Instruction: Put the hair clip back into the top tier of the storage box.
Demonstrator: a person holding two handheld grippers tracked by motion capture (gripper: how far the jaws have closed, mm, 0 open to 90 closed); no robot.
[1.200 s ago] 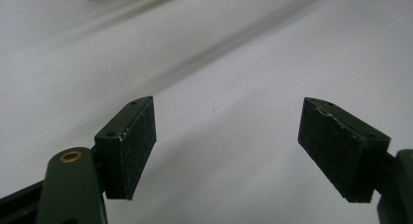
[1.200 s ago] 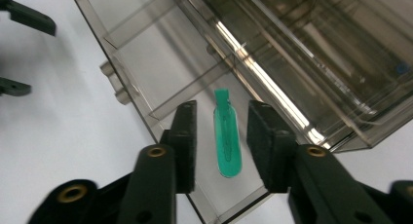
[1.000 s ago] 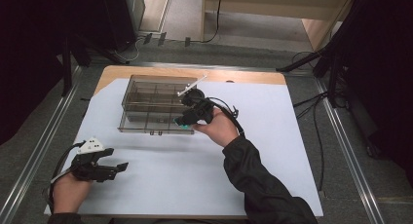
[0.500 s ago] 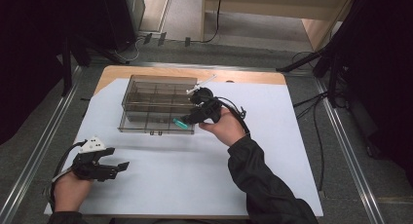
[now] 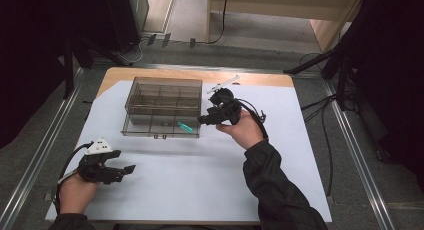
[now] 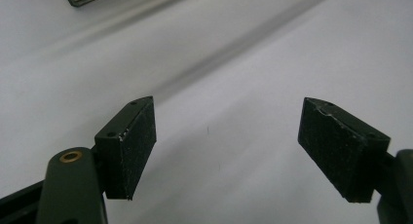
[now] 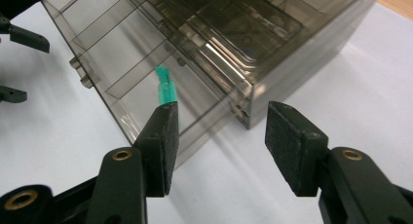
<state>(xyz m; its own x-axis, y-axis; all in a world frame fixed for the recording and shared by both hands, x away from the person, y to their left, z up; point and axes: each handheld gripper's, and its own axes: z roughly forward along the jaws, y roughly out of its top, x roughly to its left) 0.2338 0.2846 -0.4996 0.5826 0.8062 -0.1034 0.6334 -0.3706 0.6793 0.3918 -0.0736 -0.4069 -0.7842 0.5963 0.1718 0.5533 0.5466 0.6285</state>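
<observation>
A smoky clear compartment box (image 5: 160,132) stands on the white sheet, its side wall (image 7: 297,53) close before my right gripper. A small green piece (image 5: 184,126) lies in its front right compartment, seen through the wall as a green piece (image 7: 165,87). My right gripper (image 5: 204,119) hovers just off the box's right front corner. Its jaws have just been opening, and the right gripper (image 7: 221,136) has nothing between its pads. My left gripper (image 5: 127,170) rests open near the front left of the sheet; the left gripper (image 6: 226,136) faces bare white sheet.
The white sheet (image 5: 200,190) covers most of the wooden table (image 5: 200,75). Metal rails run along both sides of the table. A cable (image 5: 257,115) trails from the right gripper. The other hand's gripper (image 7: 19,39) shows far off at the left edge.
The right hand has drawn back to the right, off the box's front right corner, with its jaws spreading. The green piece stays in the box. The left hand has kept still.
</observation>
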